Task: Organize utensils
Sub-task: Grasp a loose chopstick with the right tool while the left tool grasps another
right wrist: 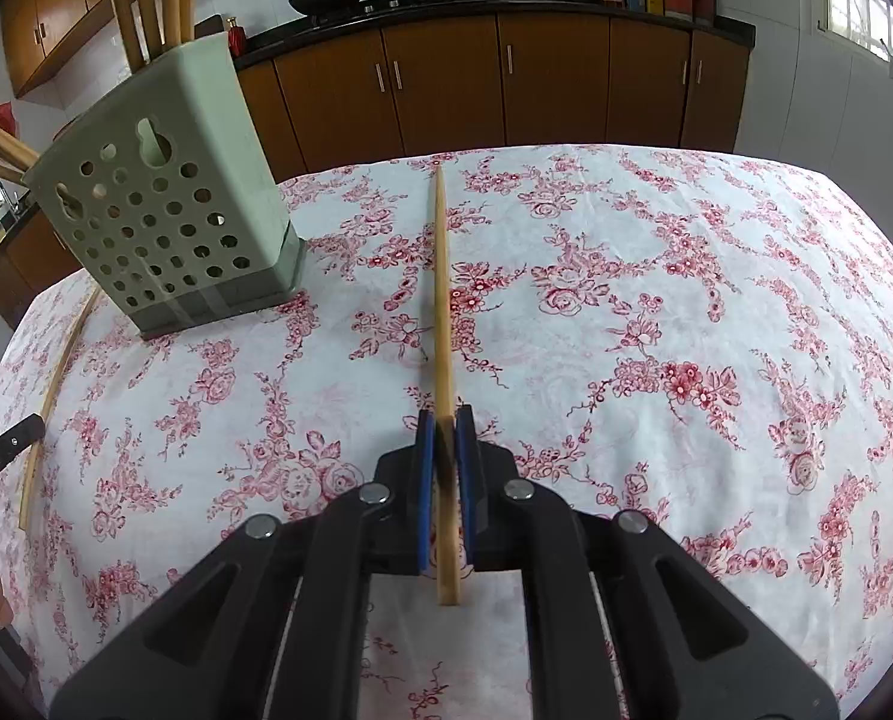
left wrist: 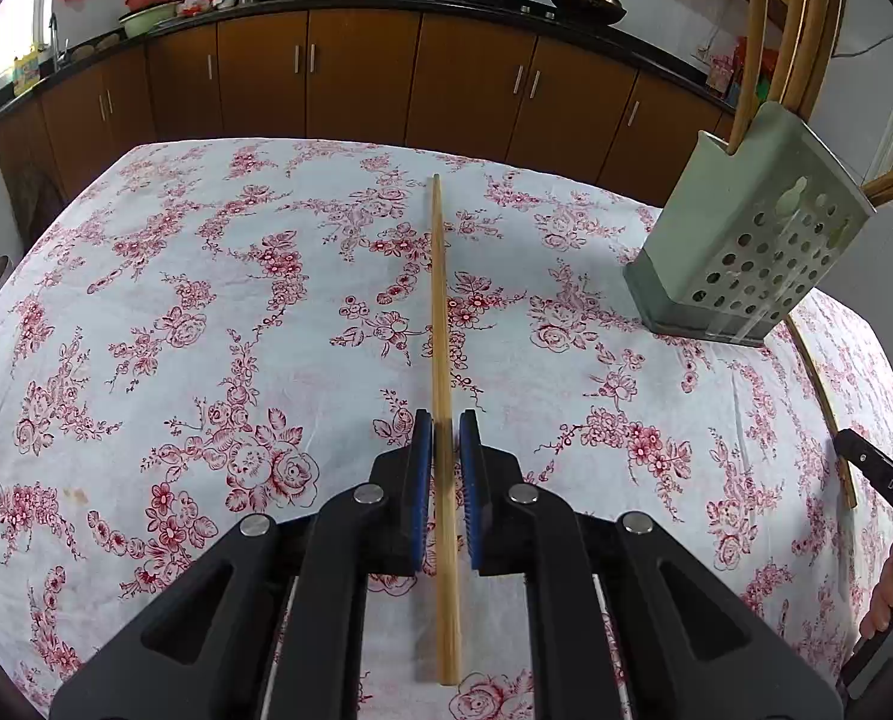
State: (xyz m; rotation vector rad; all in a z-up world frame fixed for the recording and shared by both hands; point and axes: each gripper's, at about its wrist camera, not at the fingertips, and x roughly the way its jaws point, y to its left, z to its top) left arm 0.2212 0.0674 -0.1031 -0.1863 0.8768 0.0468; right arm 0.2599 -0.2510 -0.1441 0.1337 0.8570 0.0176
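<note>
A pale green perforated utensil holder (left wrist: 746, 240) stands on the floral tablecloth with several wooden chopsticks (left wrist: 800, 18) upright in it; it also shows in the right wrist view (right wrist: 170, 210). My left gripper (left wrist: 445, 426) has its blue pads on either side of a wooden chopstick (left wrist: 440, 300) that lies along the cloth, with small gaps at each side. My right gripper (right wrist: 445, 420) is shut on another wooden chopstick (right wrist: 441, 276) that points away across the table.
The floral tablecloth (left wrist: 176, 300) covers the table. A loose chopstick (right wrist: 50, 402) lies on the cloth beside the holder, near the other gripper's tip (right wrist: 2, 447). Brown cabinets (left wrist: 356, 78) and a counter with woks stand behind the table.
</note>
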